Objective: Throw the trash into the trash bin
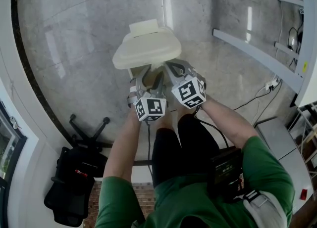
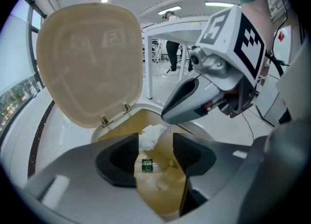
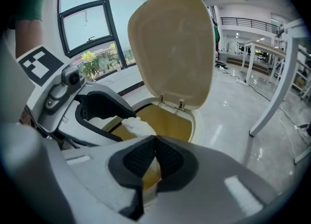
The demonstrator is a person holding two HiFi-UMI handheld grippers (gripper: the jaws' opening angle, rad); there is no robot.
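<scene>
The white trash bin [image 1: 130, 63] stands on the floor just ahead of me, its cream lid [image 1: 148, 48] tipped up. My left gripper [image 1: 147, 73] hangs over the bin's mouth, open, and no pad touches anything. In the left gripper view a crumpled white paper [image 2: 151, 137] shows beyond the open jaws, over the yellow-lined inside of the bin [image 2: 167, 189]. A small bottle with a green label [image 2: 147, 165] lies lower in there. My right gripper [image 1: 172, 68] is close beside the left one, shut with nothing in it. In the right gripper view its pads [image 3: 167, 157] meet, and the paper [image 3: 139, 126] sits under the left gripper [image 3: 99, 107].
A black office chair [image 1: 74, 177] is at my lower left by the curved wall edge. A white table frame [image 1: 257, 54] and cables [image 1: 265, 91] are to the right. A person [image 2: 172, 55] stands far back behind a white table [image 2: 170, 26]. Windows [image 3: 87, 28] line the left side.
</scene>
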